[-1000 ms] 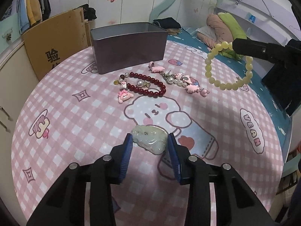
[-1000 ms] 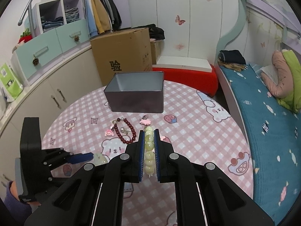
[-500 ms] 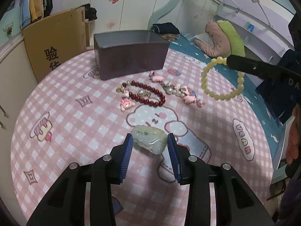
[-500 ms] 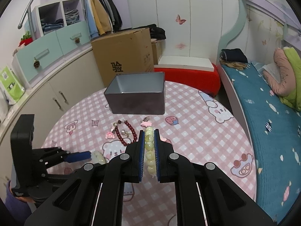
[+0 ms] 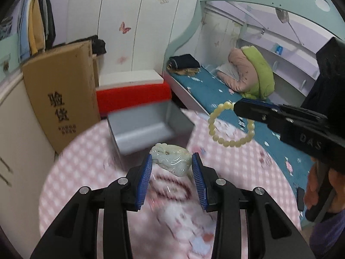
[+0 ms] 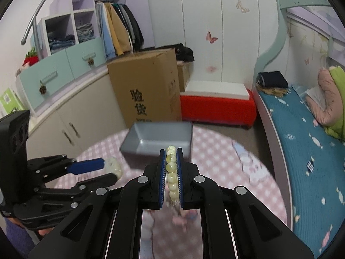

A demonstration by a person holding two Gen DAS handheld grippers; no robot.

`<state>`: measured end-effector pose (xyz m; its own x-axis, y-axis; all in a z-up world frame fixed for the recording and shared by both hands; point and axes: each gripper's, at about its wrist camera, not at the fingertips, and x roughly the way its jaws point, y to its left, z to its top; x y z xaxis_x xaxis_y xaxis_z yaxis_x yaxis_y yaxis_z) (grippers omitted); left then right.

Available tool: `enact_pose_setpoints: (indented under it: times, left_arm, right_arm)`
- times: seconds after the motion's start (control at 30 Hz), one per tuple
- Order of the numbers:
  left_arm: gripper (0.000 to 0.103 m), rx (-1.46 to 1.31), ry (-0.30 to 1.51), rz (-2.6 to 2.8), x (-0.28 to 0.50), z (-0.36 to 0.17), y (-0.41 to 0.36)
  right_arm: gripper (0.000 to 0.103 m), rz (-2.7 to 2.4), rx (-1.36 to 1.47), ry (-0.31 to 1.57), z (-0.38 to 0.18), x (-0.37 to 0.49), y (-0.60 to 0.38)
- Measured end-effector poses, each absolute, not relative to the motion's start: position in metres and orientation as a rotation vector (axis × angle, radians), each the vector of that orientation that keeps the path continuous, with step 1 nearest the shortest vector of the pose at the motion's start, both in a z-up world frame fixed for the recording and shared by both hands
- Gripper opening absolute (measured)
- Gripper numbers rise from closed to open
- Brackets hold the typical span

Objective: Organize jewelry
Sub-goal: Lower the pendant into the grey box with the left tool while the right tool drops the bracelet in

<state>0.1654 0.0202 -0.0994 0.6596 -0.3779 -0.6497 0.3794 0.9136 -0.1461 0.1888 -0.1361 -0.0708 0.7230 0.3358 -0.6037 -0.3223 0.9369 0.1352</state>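
Jade-green carved stone pendant (image 5: 170,159) sits clamped between the two blue ribbed pads of the left gripper (image 5: 171,168), held in the air above the round table with the pink checked cartoon cloth (image 5: 71,172). In the left wrist view the pendant lies at the centre, slightly tilted, its upper end reaching past the pad tips. Pale yellow round-bead bracelet (image 5: 230,127) hangs as an open loop at two o'clock from the pendant, pinched at its top by the right gripper (image 5: 236,108), whose black body runs off toward three o'clock into a hand (image 5: 319,192) at the frame's right edge. In the right wrist view the same bracelet shows as a row of beads (image 6: 171,172) squeezed between the blue pads of the right gripper (image 6: 171,164), the jaws clenched tight on it. Both pieces are lifted clear of the cloth.

Grey rectangular open-topped metal box (image 5: 142,127) stands on the table at twelve o'clock from the pendant, just beyond it, with nothing visible inside. A blurred loop of dark red beads (image 5: 172,188) lies on the cloth at six o'clock from the pendant, between the left gripper's arms. Farther out, a brown cardboard carton with black printed characters (image 5: 58,95) stands at ten o'clock, a red low bench with a white top (image 5: 133,92) at twelve, and a bed with a teal patterned sheet (image 5: 211,90) at one o'clock
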Motion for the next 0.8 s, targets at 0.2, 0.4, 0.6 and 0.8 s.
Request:
enact_pose_setpoints:
  times: [0.2, 0.4, 0.6, 0.8]
  left_arm:
    - [0.036, -0.060, 0.810, -0.446, 0.232, -0.103, 0.027]
    - [0.036, -0.024, 0.914, -0.408, 0.273, -0.132, 0.021]
    - [0.036, 0.076, 0.967, -0.367, 0.280, -0.159, 0.009]
    - [0.036, 0.123, 0.966, -0.343, 0.283, -0.161, 0.005]
  right_arm:
    - [0.010, 0.372, 0.040, 0.696, -0.074, 0.243, -0.119]
    - [0.010, 0.359, 0.038, 0.772, -0.106, 0.282, -0.103]
    - [0.010, 0.355, 0.043, 0.835, -0.136, 0.295, -0.100]
    - [0.010, 0.349, 0.045, 0.868, -0.153, 0.300, -0.100]
